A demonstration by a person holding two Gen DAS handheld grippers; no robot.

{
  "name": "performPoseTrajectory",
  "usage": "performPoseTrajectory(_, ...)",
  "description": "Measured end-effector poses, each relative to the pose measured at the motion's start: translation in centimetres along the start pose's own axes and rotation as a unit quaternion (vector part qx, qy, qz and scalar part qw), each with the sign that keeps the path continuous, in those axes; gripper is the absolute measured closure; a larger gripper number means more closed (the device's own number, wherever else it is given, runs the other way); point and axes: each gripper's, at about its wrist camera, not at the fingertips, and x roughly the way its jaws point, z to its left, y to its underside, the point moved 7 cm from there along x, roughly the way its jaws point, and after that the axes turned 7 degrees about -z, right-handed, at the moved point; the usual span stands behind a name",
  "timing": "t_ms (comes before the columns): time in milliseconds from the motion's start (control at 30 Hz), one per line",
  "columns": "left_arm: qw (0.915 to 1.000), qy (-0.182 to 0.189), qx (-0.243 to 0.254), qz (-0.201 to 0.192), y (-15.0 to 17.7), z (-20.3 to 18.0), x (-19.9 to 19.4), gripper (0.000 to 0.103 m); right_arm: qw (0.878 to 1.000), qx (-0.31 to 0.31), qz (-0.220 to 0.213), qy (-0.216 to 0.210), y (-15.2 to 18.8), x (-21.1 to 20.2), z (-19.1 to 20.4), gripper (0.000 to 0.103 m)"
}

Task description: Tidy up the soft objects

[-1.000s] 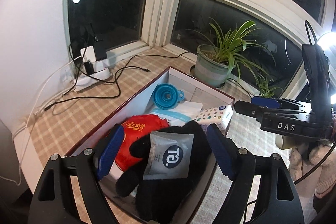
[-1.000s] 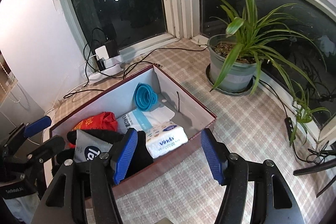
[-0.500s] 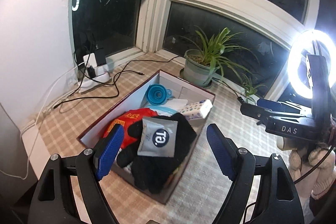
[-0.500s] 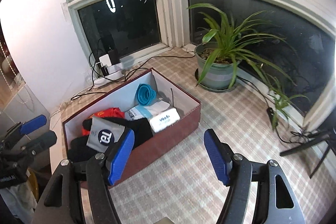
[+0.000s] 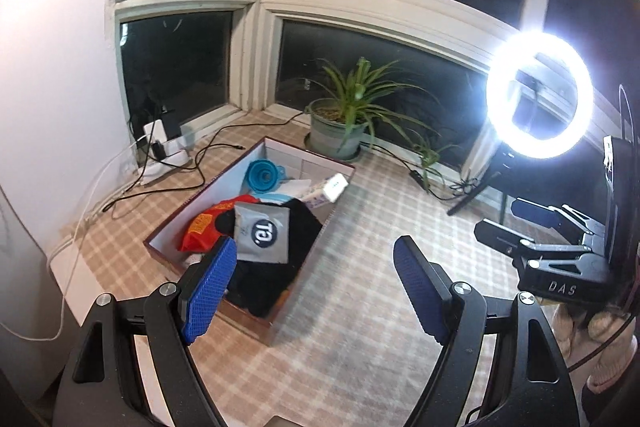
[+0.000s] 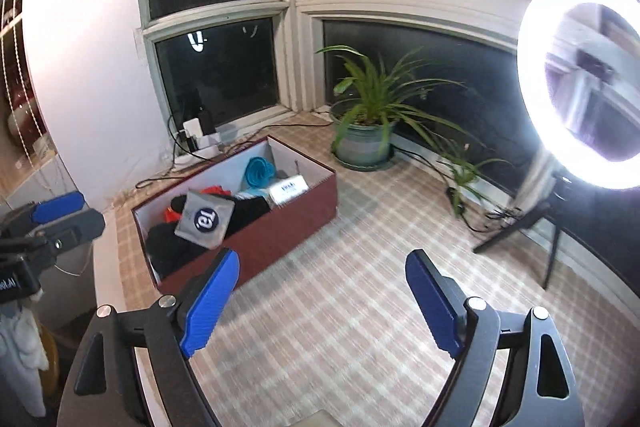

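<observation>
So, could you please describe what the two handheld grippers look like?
Both look alike. The left gripper and right gripper have black angular frames with silver bolt heads, and their jaws carry blue ribbed pads. In the left view, the right gripper's black body bears white "DAS" lettering with a thin black cable beside it.

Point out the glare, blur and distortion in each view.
Left wrist view: ring light blows out white, window frame bows from the fisheye, checked cloth smears slightly. Right wrist view: ring light glares larger, the box and cloth look motion-blurred.
</observation>
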Motion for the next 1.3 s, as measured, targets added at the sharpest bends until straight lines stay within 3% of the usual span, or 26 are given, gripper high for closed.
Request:
performPoseTrajectory(567,0.9996,0.007,0.022,-0.014,1.8,-4.2,-3.4,0.022,0.998,0.019,-0.052,0.024,2.4,-8.3,-1.0,0.014)
performPoseTrajectory(1300,0.9996,0.002,0.03,-0.002,2.5,-5.2,-3.1,0.022,0.998,0.029,-0.046,0.03,3.8,-8.2,-2.0,0.014)
